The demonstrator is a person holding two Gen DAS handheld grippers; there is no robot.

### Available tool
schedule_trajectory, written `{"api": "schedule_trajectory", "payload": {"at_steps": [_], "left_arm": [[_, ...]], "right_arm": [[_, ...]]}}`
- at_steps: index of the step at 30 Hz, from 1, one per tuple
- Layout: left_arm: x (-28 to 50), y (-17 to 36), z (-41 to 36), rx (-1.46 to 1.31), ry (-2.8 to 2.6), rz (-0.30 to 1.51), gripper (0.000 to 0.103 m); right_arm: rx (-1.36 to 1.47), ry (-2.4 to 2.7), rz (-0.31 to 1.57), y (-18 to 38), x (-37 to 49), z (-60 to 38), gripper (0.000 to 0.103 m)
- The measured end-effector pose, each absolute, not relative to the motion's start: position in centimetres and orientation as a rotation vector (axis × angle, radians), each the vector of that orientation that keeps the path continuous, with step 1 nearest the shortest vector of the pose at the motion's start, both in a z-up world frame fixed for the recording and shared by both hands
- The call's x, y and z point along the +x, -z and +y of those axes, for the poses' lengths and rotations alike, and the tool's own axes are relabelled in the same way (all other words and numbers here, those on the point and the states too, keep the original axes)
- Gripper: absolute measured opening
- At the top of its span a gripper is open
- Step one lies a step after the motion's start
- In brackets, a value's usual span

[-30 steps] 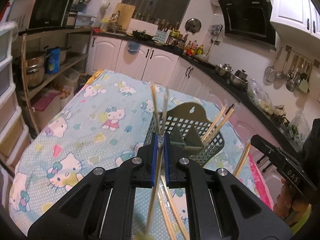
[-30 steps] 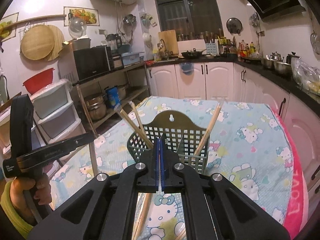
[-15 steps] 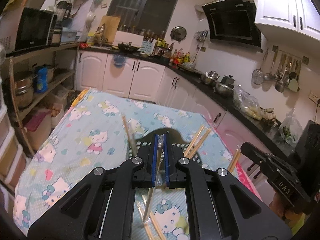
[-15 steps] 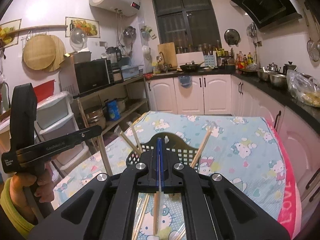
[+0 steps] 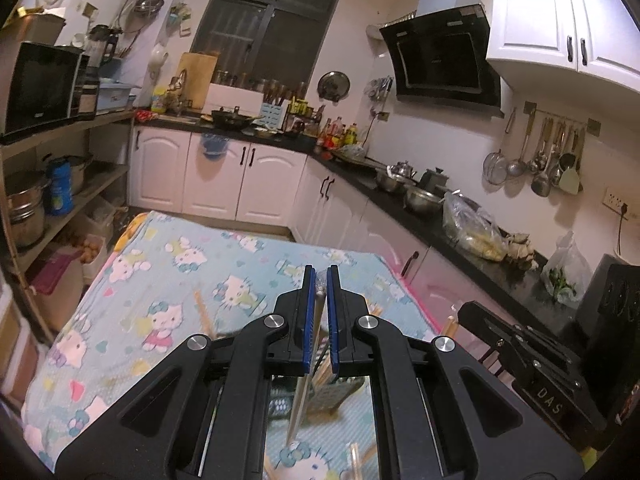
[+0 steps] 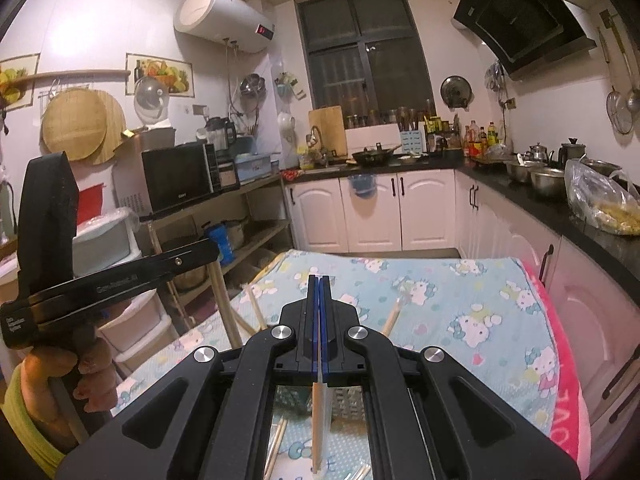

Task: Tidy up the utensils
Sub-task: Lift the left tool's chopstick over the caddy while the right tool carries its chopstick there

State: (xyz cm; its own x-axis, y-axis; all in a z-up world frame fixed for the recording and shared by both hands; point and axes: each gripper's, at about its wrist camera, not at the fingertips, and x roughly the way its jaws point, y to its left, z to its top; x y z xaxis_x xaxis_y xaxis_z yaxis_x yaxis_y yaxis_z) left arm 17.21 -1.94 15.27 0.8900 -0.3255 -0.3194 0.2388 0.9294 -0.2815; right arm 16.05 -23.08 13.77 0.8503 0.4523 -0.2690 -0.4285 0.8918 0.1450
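Closest in, the left tongs (image 5: pixel 319 280) pinch a slim silvery chopstick (image 5: pixel 303 396) wrapped in clear plastic, its length hanging down under the blue pads. The right tongs (image 6: pixel 319 286) clamp a pale wooden chopstick (image 6: pixel 318 420) the same way — upright, tip pointing down. Below both sits the dark green perforated plastic utensil basket (image 6: pixel 348 396), more chopsticks leaning in it, on the surface (image 6: pixel 460 300) under a light-blue cartoon-cat cloth.

Two grippers (image 5: pixel 321 276) (image 6: pixel 319 280), one basket (image 6: pixel 344 398)
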Motion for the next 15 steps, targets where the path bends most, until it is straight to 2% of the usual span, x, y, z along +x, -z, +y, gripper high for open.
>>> {"api": "schedule_trajectory", "payload": {"at_steps": [15], "left_arm": [[19.7,-18.7,-2.9,-0.218,0.268,0.306,0.002]], "right_arm": [[0.097,-0.453,0.242,-17.7,18.7,-23.7,0.001]]}}
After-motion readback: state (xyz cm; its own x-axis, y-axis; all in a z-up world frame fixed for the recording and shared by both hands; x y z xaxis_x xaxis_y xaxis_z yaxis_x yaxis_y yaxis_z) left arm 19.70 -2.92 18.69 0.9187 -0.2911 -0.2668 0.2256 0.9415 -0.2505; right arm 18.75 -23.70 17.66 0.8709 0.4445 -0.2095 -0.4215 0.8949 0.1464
